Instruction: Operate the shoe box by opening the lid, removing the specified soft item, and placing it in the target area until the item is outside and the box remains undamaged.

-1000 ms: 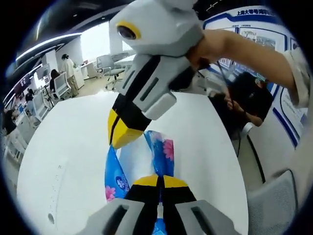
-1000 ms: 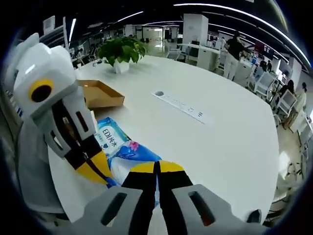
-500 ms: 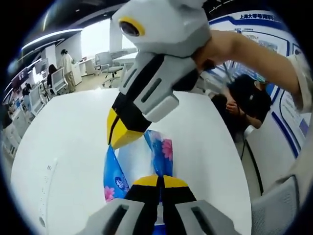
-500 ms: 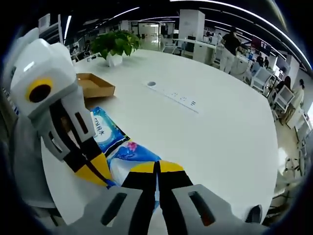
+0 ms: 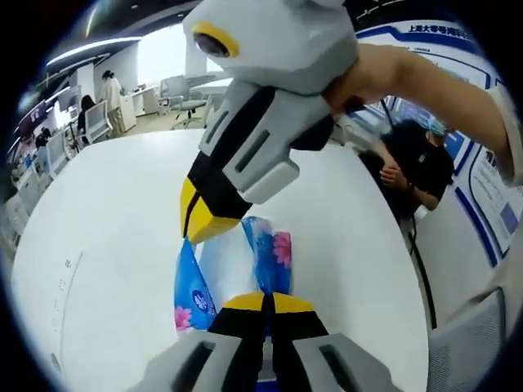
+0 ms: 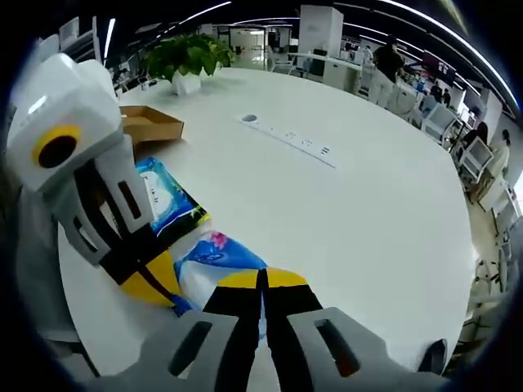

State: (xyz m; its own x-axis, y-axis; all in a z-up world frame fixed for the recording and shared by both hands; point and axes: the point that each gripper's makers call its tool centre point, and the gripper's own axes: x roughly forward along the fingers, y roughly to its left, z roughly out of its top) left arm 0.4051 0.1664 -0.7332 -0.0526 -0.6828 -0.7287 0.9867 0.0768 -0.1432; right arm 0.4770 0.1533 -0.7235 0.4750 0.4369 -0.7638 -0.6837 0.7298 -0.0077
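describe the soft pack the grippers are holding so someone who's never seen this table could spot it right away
On the big white round table, look near the edge, away from the potted plant and the open cardboard box. Both hand-held grippers pinch a soft tissue pack: blue and white plastic with pink flowers, the one colourful thing there.

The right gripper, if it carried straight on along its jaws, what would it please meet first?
The right gripper is already shut on the blue floral tissue pack; beyond it, probably bare white table, though depth is unclear.
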